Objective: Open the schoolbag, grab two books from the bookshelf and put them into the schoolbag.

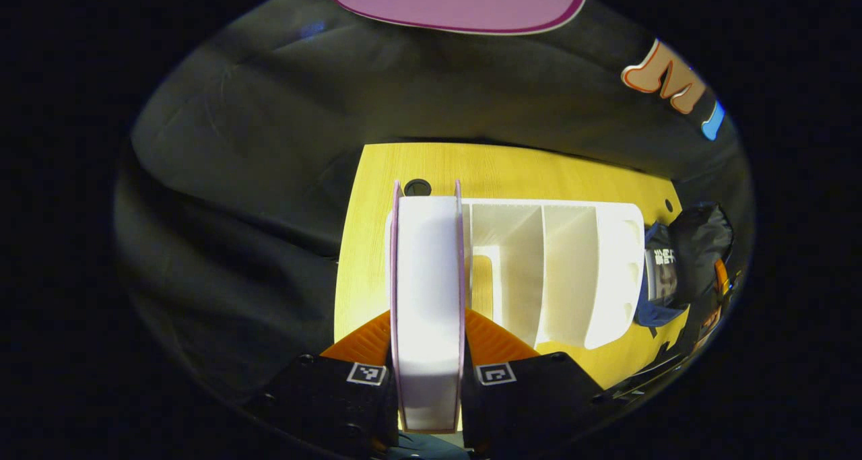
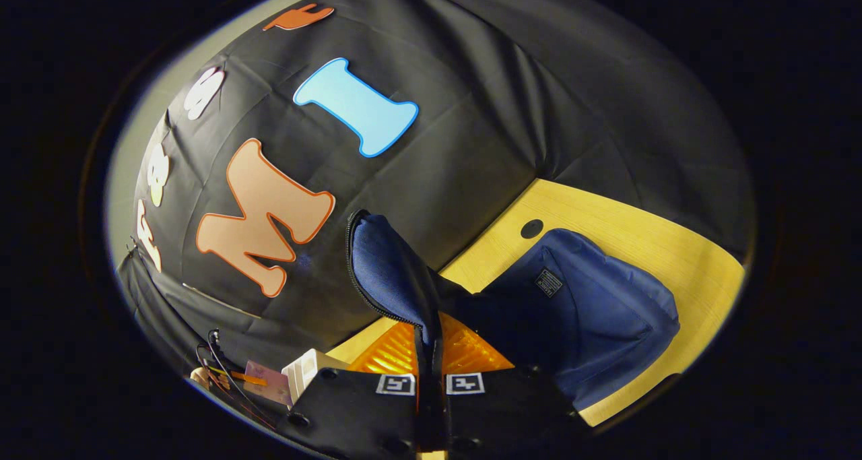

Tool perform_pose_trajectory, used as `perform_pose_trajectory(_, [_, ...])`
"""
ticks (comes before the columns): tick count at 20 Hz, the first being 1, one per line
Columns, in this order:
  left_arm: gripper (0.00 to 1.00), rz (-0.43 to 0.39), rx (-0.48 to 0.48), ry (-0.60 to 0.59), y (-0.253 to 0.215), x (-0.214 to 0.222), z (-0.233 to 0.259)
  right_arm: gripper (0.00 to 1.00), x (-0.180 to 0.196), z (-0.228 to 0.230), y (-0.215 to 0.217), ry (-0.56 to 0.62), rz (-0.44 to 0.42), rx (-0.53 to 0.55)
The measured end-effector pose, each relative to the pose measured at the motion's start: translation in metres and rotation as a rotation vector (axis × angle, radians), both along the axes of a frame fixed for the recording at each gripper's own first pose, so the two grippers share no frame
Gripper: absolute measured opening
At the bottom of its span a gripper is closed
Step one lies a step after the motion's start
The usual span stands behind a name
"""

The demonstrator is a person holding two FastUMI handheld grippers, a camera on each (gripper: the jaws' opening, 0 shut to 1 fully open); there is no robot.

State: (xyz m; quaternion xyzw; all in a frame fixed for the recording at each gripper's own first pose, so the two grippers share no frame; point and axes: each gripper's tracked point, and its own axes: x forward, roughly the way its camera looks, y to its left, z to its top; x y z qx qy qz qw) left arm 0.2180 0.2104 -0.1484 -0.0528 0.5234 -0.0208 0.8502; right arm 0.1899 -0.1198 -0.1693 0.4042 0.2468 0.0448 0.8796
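Left gripper clamps a book above the bookshelf; right gripper pinches the schoolbag flap up — next, probably, carry book into opening.

Both views look steeply down, sharing table and schoolbag.

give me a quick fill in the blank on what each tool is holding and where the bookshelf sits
1. The left tool is shut on a ____.
2. The right tool holds up the flap of the blue ____.
3. The white bookshelf stands on the yellow ____.

Missing words: book; schoolbag; table
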Motion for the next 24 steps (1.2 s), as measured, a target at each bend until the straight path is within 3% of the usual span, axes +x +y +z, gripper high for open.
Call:
perform_pose_trajectory(5, [0.34, 0.027, -0.009, -0.036, 0.015, -0.008, 0.02, 0.03, -0.002, 0.003, 0.001, -0.006, 0.001, 0.004])
perform_pose_trajectory(10, [0.34, 0.081, -0.081, -0.084, 0.027, -0.014, 0.048, 0.04, -0.003, 0.005, -0.001, -0.008, -0.004, 0.01])
perform_pose_trajectory(17, [0.33, 0.138, -0.262, -0.167, 0.021, -0.019, 0.078, 0.04, -0.003, 0.007, 0.001, -0.006, -0.005, 0.007])
perform_pose_trajectory(21, [0.33, 0.185, -0.425, -0.195, 0.013, -0.027, 0.098, 0.03, -0.003, 0.009, 0.001, -0.006, -0.005, 0.004])
perform_pose_trajectory(24, [0.32, 0.218, -0.481, -0.226, 0.016, -0.03, 0.103, 0.04, -0.004, 0.01, -0.001, -0.007, -0.008, -0.001])
